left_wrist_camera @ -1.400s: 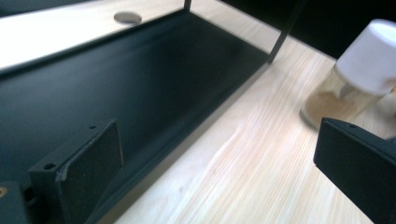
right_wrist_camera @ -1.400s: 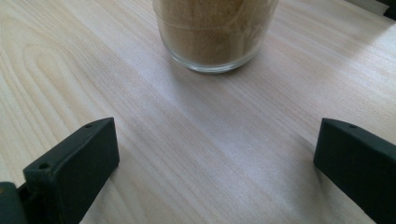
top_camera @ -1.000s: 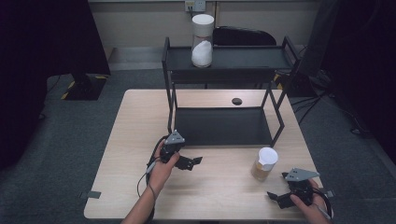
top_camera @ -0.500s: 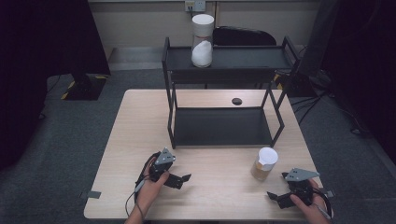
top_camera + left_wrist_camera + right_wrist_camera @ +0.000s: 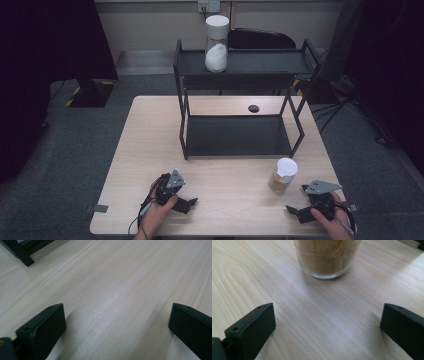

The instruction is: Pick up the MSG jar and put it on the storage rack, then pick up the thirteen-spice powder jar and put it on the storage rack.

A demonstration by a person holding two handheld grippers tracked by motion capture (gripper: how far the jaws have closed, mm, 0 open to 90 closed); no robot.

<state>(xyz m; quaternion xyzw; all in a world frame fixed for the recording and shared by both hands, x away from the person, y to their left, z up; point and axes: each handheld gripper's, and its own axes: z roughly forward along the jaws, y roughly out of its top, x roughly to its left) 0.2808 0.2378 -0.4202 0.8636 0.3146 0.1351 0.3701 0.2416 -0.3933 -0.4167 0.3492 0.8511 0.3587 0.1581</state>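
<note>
High view: my left hand-held gripper (image 5: pixel 189 203) lay low over the near left part of the pale wooden surface (image 5: pixel 150 150), jaws released and holding nothing. My right hand-held gripper (image 5: pixel 293 210) rested near the front right corner, likewise released. The clear glass jar of brown powder with a white lid (image 5: pixel 283 175) stood upright on the surface, just beyond the right hand-held gripper and in front of the black metal two-tier shelf (image 5: pixel 240 135). A tall clear jar of white powder with a white lid (image 5: pixel 216 43) stood on the shelf's top tier.

Left gripper view: my jaws stood wide apart over bare wood, a shelf foot (image 5: pixel 23 258) at the upper left.

Right gripper view: my jaws stood wide apart, the jar's glass base (image 5: pixel 327 258) ahead of them, untouched.
</note>
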